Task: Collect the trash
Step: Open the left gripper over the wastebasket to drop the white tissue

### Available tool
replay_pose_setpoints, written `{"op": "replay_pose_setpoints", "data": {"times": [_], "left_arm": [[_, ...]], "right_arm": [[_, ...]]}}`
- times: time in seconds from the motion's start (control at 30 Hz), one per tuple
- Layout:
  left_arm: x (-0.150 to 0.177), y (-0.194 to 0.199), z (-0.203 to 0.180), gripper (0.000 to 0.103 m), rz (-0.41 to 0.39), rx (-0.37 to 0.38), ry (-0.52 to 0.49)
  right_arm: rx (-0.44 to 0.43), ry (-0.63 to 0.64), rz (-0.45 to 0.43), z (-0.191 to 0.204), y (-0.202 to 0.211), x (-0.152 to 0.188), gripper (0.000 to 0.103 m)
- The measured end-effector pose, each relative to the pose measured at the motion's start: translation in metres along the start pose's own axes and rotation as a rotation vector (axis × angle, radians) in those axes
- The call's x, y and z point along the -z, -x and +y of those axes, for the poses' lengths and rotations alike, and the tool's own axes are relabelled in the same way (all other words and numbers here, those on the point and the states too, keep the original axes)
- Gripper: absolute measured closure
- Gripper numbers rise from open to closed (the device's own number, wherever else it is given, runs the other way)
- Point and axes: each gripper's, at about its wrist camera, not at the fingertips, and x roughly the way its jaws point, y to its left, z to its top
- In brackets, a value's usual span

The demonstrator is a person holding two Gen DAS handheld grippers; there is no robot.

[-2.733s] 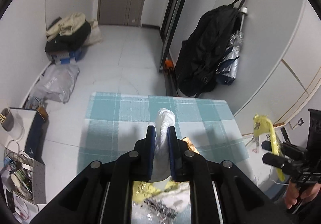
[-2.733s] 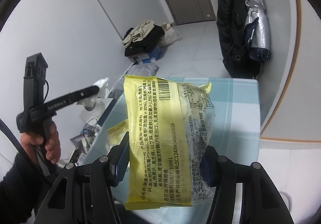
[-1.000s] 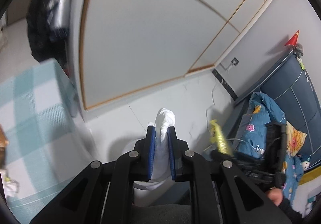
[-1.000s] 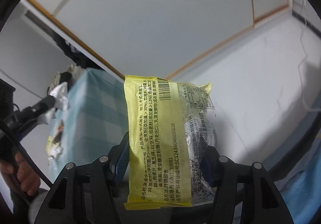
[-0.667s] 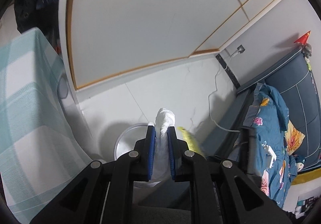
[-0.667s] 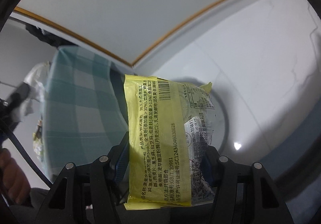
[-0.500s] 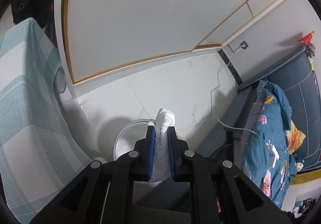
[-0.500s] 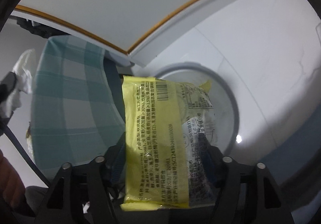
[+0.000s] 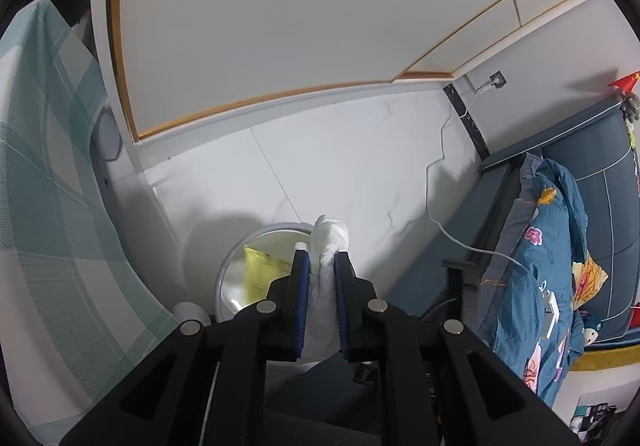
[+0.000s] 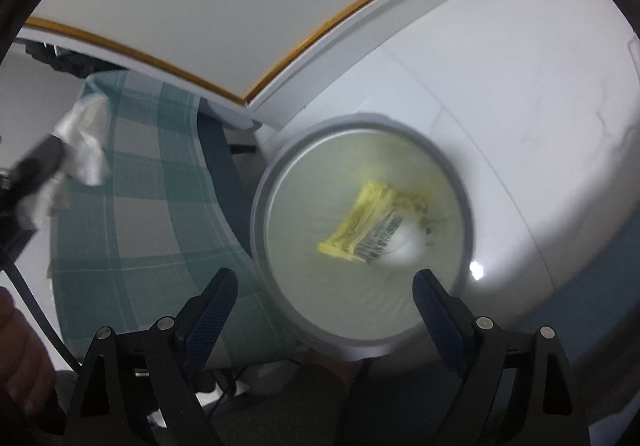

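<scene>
White glossy tiled floor (image 9: pixel 340 166) noted as the largest open area, bounded by a white wall panel with a thin wooden trim (image 9: pixel 280 98) and a dark blue bed with a floral quilt (image 9: pixel 552 246). A surface draped in a teal-and-white checked cloth (image 10: pixel 140 206) is seen hanging just beside a round grey-rimmed waste bin with a pale liner (image 10: pixel 260 214) standing on the floor. Inside the bin, a yellow printed plastic snack wrapper (image 10: pixel 372 222) is recorded, blurred, lying or falling within the liner. The right hand-held gripper (image 10: pixel 320 298) is held above the bin mouth, jaws opening wide, nothing between them. The left hand-held gripper (image 9: pixel 322 274) is clamped nearly closed on a crumpled white paper tissue (image 9: pixel 330 242), its top protruding past the fingertips, with the bin rim directly beyond. The tissue is judged very light, soft and compressible, unlikely to slip but liable to drift or cling to a pad on release; hold is best kept at its bunched middle. The wrapper is judged light, slick and crinkly. Room over the bin appears ample toward the open floor; the cloth edge and the white cable (image 9: pixel 452 230) near the bed are the nearest obstructions.
</scene>
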Motion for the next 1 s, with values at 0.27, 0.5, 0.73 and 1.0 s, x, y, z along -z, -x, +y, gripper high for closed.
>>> {"op": "replay_pose_setpoints", "data": {"times": [0.27,0.5,0.73,1.0], "left_arm": [[0.005,-0.022,-0.009,0.094,0.086,0.002,-0.033],[0.008,-0.043,-0.015,0.094,0.170,-0.012,-0.059],[0.014,-0.060,-0.014,0.092,0.259,-0.017,-0.050],[0.015,-0.060,-0.013,0.053,0.261,-0.040,-0.031]], "right_arm": [[0.009,-0.039,-0.107,-0.008,0.041,0.003,0.008],[0.014,-0.058,-0.165,-0.008,0.058,0.004,0.008],[0.026,-0.065,-0.174,-0.011,0.065,0.006,0.006],[0.046,-0.056,-0.215,-0.008,0.075,0.009,0.006]]}}
